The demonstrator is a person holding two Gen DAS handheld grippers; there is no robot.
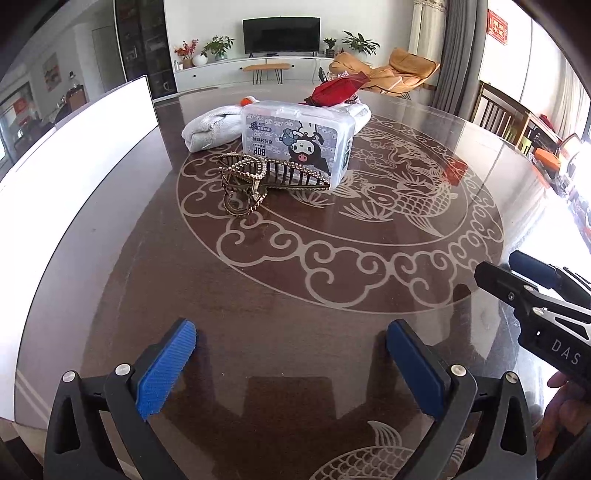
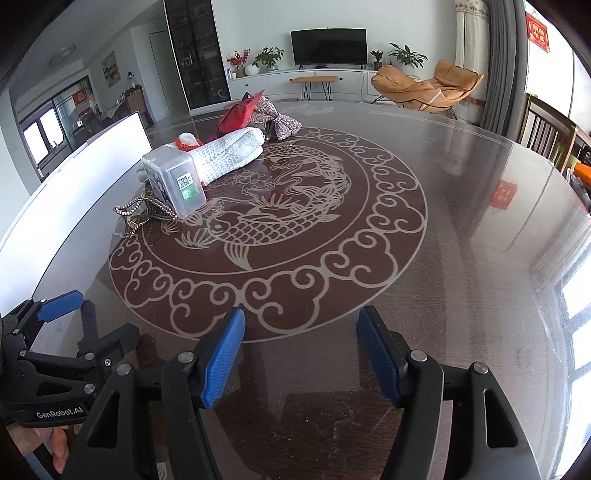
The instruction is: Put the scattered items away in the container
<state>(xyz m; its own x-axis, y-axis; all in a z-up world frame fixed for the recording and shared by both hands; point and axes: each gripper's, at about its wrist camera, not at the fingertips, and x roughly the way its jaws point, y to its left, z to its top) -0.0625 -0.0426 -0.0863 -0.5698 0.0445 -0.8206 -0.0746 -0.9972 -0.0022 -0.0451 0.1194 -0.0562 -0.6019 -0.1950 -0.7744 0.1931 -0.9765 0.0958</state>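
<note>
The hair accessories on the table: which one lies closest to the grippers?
The bronze beaded claw clip, lying in front of the clear plastic box; the sequinned bow and red clip lie behind the towel.

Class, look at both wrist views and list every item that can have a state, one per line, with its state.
Left gripper: open, empty, above the table.
Right gripper: open, empty, above the table.
Plastic box: lid shut, standing on its side.
Hair claw: lying against the box, jaws closed.
White towel: rolled up, lying on the table.
Television: screen dark.
</note>
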